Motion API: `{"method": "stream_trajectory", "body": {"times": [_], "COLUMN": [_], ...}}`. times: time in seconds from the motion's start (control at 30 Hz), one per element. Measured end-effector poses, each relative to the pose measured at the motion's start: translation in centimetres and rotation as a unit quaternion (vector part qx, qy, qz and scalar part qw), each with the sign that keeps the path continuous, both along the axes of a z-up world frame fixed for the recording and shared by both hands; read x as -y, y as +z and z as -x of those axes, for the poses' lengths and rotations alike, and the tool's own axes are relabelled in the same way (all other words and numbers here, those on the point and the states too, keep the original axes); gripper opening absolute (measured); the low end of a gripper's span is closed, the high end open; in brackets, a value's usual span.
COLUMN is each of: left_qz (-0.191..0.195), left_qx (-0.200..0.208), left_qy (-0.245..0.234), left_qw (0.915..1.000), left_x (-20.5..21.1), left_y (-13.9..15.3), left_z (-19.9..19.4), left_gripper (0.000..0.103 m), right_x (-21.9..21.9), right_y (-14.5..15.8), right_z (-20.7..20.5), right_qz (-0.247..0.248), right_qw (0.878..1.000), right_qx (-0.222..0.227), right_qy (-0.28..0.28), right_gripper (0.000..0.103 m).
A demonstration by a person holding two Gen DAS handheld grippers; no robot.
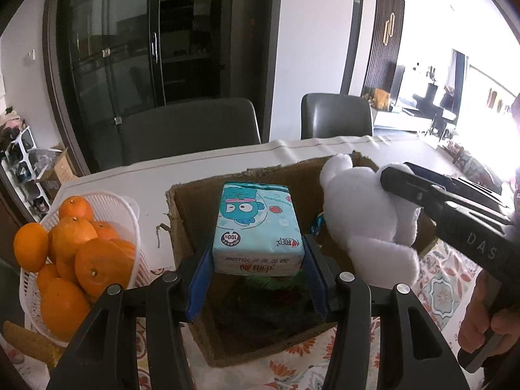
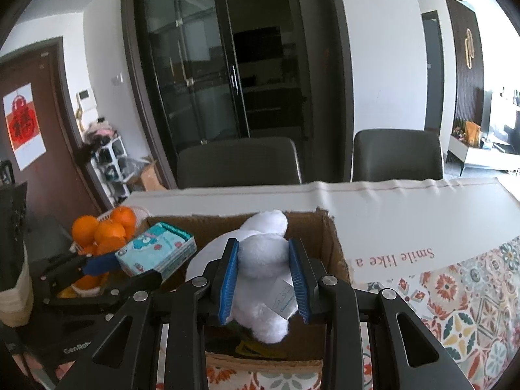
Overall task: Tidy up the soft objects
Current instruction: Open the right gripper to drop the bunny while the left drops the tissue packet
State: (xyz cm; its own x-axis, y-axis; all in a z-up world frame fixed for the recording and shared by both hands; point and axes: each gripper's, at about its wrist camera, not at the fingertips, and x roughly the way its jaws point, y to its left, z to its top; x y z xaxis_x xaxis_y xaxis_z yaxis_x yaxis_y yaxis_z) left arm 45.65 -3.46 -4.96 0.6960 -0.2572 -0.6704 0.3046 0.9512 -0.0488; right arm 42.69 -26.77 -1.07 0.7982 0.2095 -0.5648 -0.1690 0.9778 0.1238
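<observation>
So from the left wrist view: the left gripper (image 1: 258, 268) has its blue pads clamped on the near end of a tissue pack (image 1: 256, 224), holding it flat and level right over the open cardboard box (image 1: 201, 201). Makes sense to grab it by the short end, since the pack then sticks out forward over the opening and can just be lowered in. There's already something green and dark at the bottom of the box, hard to tell what. On the right, the right gripper (image 1: 395, 178) comes in from the side with a white plush toy (image 1: 364, 214) hanging over the far right part of the box. A white basket (image 1: 126, 209) of oranges (image 1: 74, 237) sits just left of the box, not part of the job I'd guess, since they aren't soft.

Right wrist view: the right gripper (image 2: 265, 279) is squeezed narrow into the plush toy (image 2: 263, 260), fingers sunk into the fluff, tag dangling. Soft stuff needs a tight pinch or it slips. The toy hangs above the box (image 2: 334, 247), and the tissue pack (image 2: 156, 248) is at the left, in the left gripper (image 2: 130, 268). Both items look ready to drop in together. The table (image 2: 390, 208) has a patterned cloth on the near right.
</observation>
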Motion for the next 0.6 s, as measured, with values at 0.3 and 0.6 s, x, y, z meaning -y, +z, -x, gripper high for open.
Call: {"method": "stream_trajectory", "body": {"times": [0.3, 0.6], "left_qz": [-0.012, -0.034], "left_qx": [-0.016, -0.017], "left_qy": [0.001, -0.011], "left_qw": [0.9998, 0.9992], "left_x": [0.3, 1.2], "left_y": [-1.6, -2.3], "left_z": [-1.3, -1.4], "left_gripper": [0.052, 0.052], "right_x": [-0.7, -0.9], "right_y": [-2.5, -3.8], "right_z": [-2.3, -3.0], "right_qz": [0.024, 0.044], "right_qw": [0.999, 0.996], "right_qx": [-0.046, -0.071], "right_qy": [0.01, 0.021], "right_gripper": [0.032, 0.035]}}
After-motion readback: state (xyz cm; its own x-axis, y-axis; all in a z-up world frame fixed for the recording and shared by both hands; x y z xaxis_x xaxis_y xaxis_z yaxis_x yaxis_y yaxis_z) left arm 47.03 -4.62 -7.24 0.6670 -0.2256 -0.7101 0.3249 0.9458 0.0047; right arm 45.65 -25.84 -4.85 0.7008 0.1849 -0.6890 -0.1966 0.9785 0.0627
